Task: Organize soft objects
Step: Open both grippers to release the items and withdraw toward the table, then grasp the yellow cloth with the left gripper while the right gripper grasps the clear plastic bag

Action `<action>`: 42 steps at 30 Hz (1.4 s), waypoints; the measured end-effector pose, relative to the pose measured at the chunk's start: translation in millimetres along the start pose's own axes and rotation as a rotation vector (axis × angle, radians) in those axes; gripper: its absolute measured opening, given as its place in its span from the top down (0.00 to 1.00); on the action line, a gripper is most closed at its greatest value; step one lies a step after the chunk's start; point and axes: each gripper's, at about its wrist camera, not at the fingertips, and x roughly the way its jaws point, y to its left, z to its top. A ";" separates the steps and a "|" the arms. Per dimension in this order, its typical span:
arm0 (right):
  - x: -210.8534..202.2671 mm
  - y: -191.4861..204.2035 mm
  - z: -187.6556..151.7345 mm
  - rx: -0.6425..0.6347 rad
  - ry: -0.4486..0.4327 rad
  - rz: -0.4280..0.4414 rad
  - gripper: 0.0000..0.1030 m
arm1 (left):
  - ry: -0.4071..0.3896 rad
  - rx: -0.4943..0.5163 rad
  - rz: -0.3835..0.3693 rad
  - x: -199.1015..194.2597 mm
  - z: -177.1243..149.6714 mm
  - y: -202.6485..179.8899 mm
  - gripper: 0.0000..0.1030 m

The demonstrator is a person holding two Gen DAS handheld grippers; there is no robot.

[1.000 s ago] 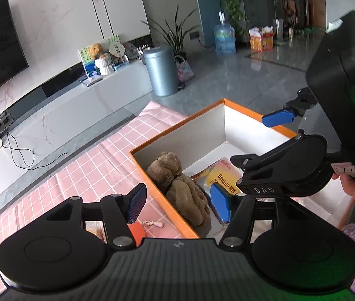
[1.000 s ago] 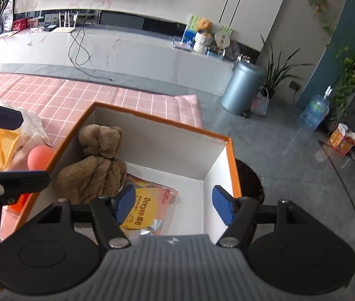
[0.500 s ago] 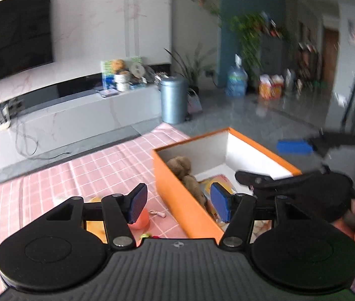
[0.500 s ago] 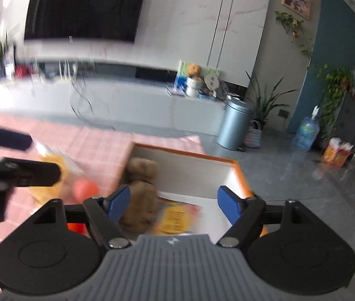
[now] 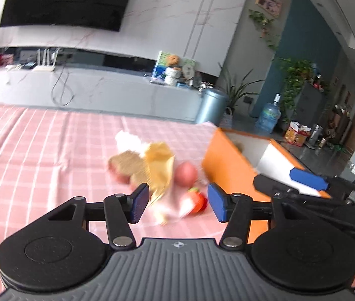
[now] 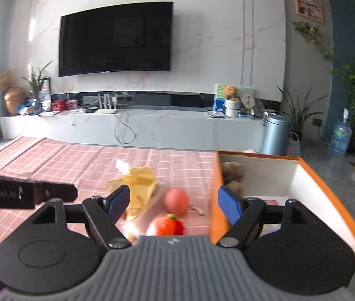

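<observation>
An orange box (image 5: 230,173) with white inner walls stands at the right on the pink checked cloth (image 5: 39,150); it also shows in the right wrist view (image 6: 333,195), with a brown plush toy (image 6: 232,173) inside. Left of the box lie a yellow packet (image 5: 158,168), a pink ball (image 5: 186,173), a strawberry toy (image 5: 196,202) and a tan item (image 5: 127,165). My left gripper (image 5: 177,202) is open and empty above this pile. My right gripper (image 6: 173,202) is open and empty, above the ball (image 6: 176,200) and strawberry toy (image 6: 167,225).
A white TV bench (image 6: 132,128) with a wall TV (image 6: 114,37) runs behind the table. A blue-grey bin (image 6: 275,133) and a water bottle (image 6: 339,138) stand on the floor at the right. The cloth extends to the left.
Both grippers have pulled back and swung left, away from over the box toward the pile on the cloth. Both stay open and empty.
</observation>
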 end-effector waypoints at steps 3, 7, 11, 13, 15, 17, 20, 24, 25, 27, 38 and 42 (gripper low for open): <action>-0.5 17.1 -13.0 -0.019 -0.007 0.016 0.26 | 0.007 -0.015 0.008 -3.2 -11.4 14.9 0.48; 8.2 34.5 -28.8 -0.052 0.029 0.024 0.31 | 0.011 -0.032 0.010 -1.3 -21.2 26.6 0.58; 22.3 40.8 -38.9 -0.067 0.084 0.021 0.40 | 0.026 -0.017 0.027 -1.1 -35.3 29.0 0.68; 28.3 41.3 -42.7 -0.069 0.102 0.018 0.42 | 0.035 -0.027 0.018 -0.2 -41.6 29.7 0.68; 33.9 39.5 -46.6 -0.068 0.119 0.014 0.43 | 0.044 -0.034 0.014 3.8 -43.3 30.8 0.68; 41.9 38.8 -48.7 -0.065 0.135 0.011 0.48 | 0.059 -0.041 0.016 10.3 -45.2 32.4 0.68; 55.7 36.7 -51.9 -0.055 0.160 0.002 0.52 | 0.081 -0.048 0.014 19.3 -46.4 33.3 0.68; 74.3 33.8 -53.5 -0.065 0.175 -0.022 0.57 | 0.106 -0.043 0.014 32.7 -45.8 29.8 0.68; 79.3 33.3 -53.6 -0.070 0.178 -0.025 0.61 | 0.113 -0.043 0.013 36.2 -44.9 29.0 0.68; 88.0 30.8 -53.5 -0.070 0.184 -0.026 0.61 | 0.124 -0.036 0.009 44.4 -42.3 27.0 0.68; 141.9 25.0 -39.9 -0.067 0.180 -0.048 0.64 | 0.119 0.047 0.002 100.0 -3.1 16.0 0.40; 160.7 23.4 -36.1 -0.047 0.181 -0.041 0.72 | 0.136 0.050 0.019 126.5 9.6 17.3 0.34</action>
